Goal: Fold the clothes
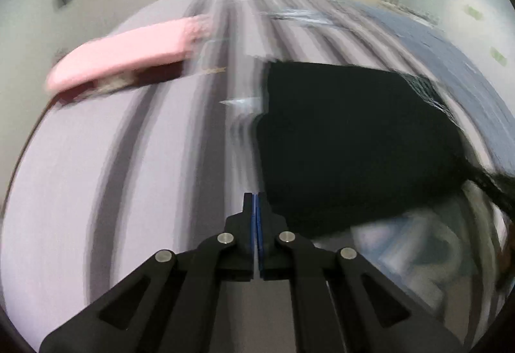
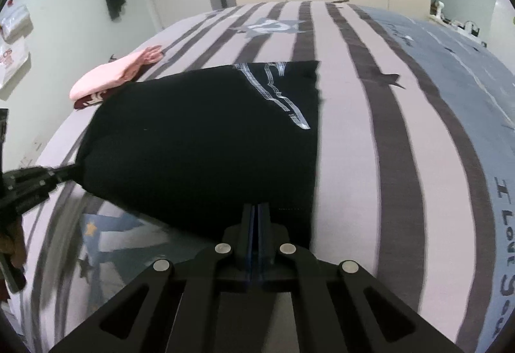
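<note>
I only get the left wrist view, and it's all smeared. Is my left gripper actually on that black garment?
Observer: Yes. The right wrist view shows the left gripper pinching the black garment at its near left corner.
Operator: And the right one?
Observer: The right gripper is shut on the near edge, close to the right corner.
Operator: Any print showing?
Observer: Yes, a white line print faces up near the far right corner.
</note>
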